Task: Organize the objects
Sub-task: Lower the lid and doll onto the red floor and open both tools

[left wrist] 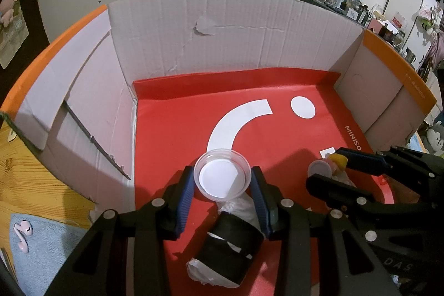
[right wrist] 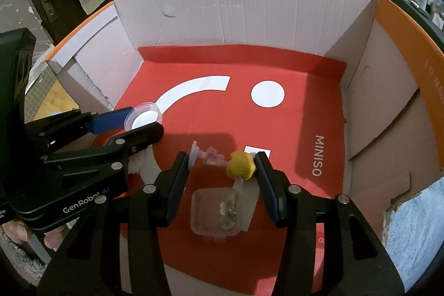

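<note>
1. The cardboard box takes up most of both views. Its flaps stand up as walls and a red printed sheet lines the floor. I read it as the collecting bin for this tidy-up, so both my tools are angled down into it.

2. My left gripper is clamped across a clear round plastic dish, one blue pad on each side of the rim. The grip is narrow and steady. The dish sits low over the red floor near the white arc. From the left wrist view I can't tell if its base already touches the sheet.

3. Under the left gripper lies a black cylinder on crumpled white plastic. It is apart from the pads and already inside the box.

4. My right gripper holds a small figurine sideways. Its yellow head is against the right pad and its round base is against the left pad. Pinching it end to end like this should keep the thin body from twisting out.

5. Below the figurine sits a small clear square container with something pale inside. It looks like a likely spot for the figurine, though that is only my guess.

6. Outside the box, pink earbuds lie on a blue cloth, untouched.
</note>
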